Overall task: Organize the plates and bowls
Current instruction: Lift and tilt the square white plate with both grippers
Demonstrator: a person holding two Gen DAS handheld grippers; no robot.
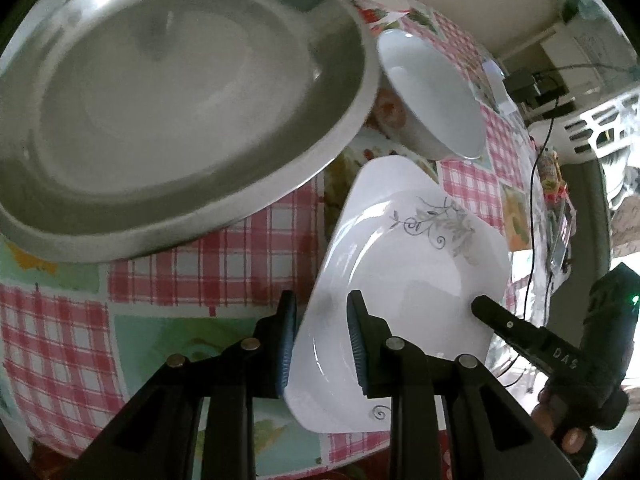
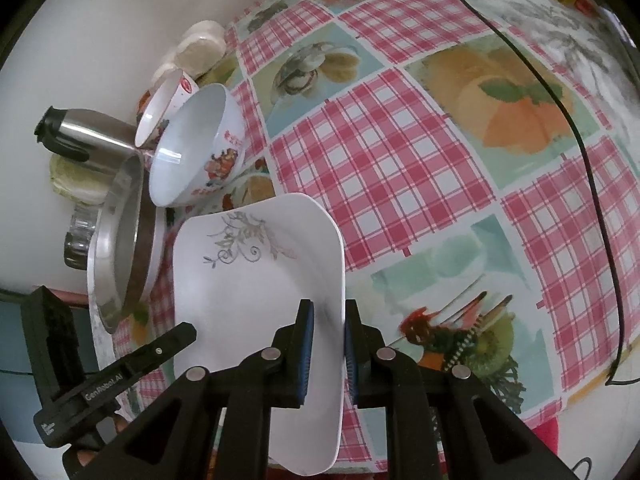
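Square white plate [image 1: 404,280] with grey floral print was gripped on opposite edges by both claws: left gripper [image 1: 322,344] clamped its left rim, right gripper [image 2: 326,354] clamped its right rim. Plate sat tilted above the checked tablecloth [image 2: 400,160]. Beyond the plate stood a white bowl [image 1: 432,96]; left of the plate, a steel basin [image 1: 168,108].

Your steel pan [image 1: 168,112] is cut off at the left edge; the kettle [image 2: 80,136] stands half hidden behind the bowls [image 2: 192,144].
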